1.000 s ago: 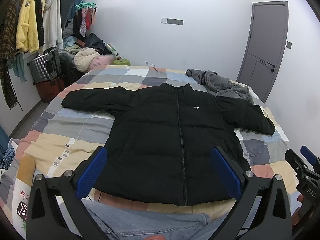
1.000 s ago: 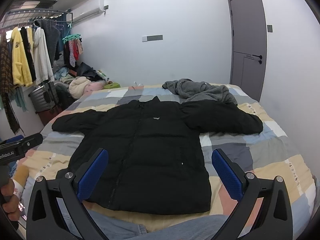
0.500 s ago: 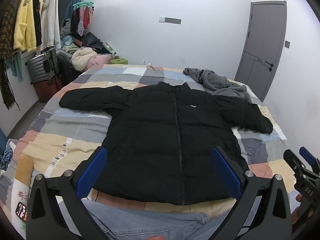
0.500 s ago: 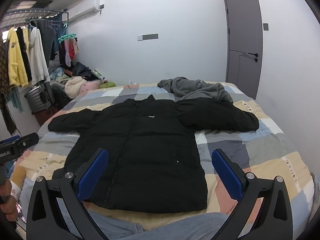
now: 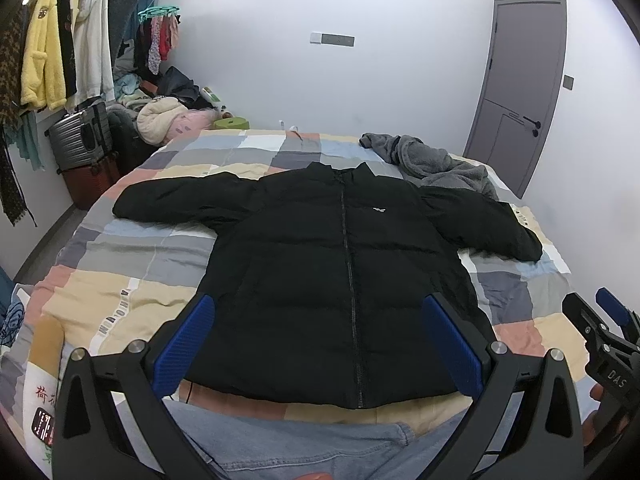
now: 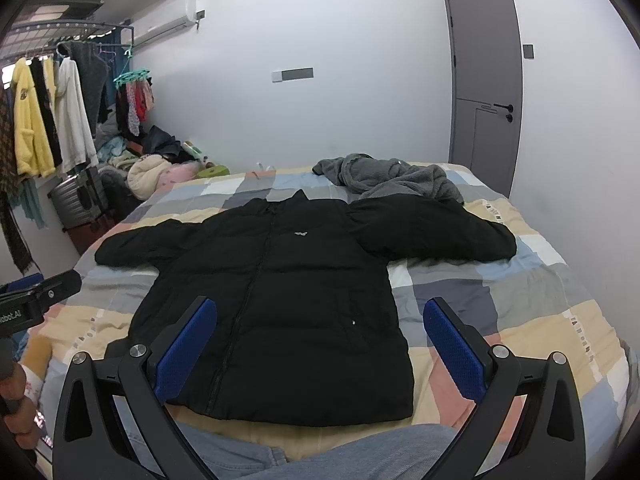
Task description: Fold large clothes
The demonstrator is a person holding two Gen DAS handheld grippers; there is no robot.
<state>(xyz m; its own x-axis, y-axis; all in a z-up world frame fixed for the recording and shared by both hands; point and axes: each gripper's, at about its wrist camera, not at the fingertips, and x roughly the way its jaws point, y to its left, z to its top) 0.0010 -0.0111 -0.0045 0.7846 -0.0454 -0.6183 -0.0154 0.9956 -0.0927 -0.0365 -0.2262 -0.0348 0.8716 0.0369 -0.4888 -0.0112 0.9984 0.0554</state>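
A black puffer jacket (image 5: 336, 264) lies flat, front up and zipped, on the patchwork bed (image 5: 132, 280), both sleeves spread out sideways. It also shows in the right wrist view (image 6: 288, 288). My left gripper (image 5: 320, 340) is open and empty, held above the jacket's hem. My right gripper (image 6: 320, 340) is open and empty, also above the hem, towards the jacket's right side. Each gripper shows at the edge of the other's view.
A grey fleece garment (image 5: 436, 160) lies bunched at the bed's far right, by the jacket's right sleeve. Denim cloth (image 5: 300, 448) lies at the near edge. Suitcases (image 5: 80, 136), piled clothes and a hanging rack (image 5: 60, 40) stand left. A grey door (image 5: 520, 92) is at right.
Both grippers have lifted and tilted slightly, so the jacket sits a little lower in view. Nothing on the bed has moved. Both grippers stay open.
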